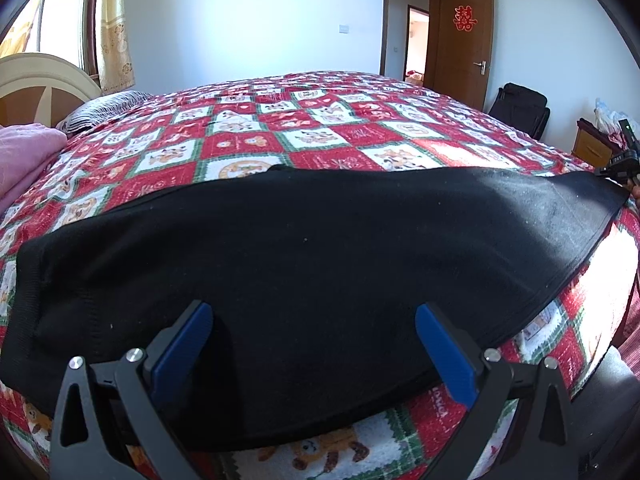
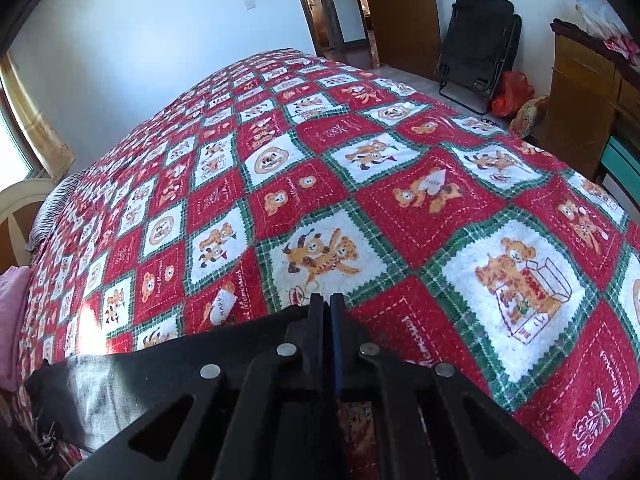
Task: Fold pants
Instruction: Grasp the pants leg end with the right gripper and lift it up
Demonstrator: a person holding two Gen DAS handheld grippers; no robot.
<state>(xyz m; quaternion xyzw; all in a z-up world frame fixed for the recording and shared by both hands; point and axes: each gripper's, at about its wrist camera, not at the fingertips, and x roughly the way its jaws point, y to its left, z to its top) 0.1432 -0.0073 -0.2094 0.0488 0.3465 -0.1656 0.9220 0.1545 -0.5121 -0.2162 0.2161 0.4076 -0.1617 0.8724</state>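
Observation:
Black pants (image 1: 304, 264) lie folded lengthwise across the near part of the bed, running left to right. My left gripper (image 1: 314, 316) is open, its blue pads (image 1: 184, 344) spread just over the pants' near edge, holding nothing. My right gripper (image 2: 329, 300) is shut on the end of the pants (image 2: 132, 384), which trail off to the left of it. The right gripper also shows at the far right of the left wrist view (image 1: 622, 164), at the pants' right end.
The bed carries a red, white and green bear-patterned quilt (image 2: 360, 184). A pink blanket (image 1: 24, 160) and striped pillow (image 1: 104, 110) lie at the headboard end. A black folding chair (image 2: 476, 48), wooden cabinet (image 2: 580, 96) and open door (image 1: 464, 40) stand beyond the bed.

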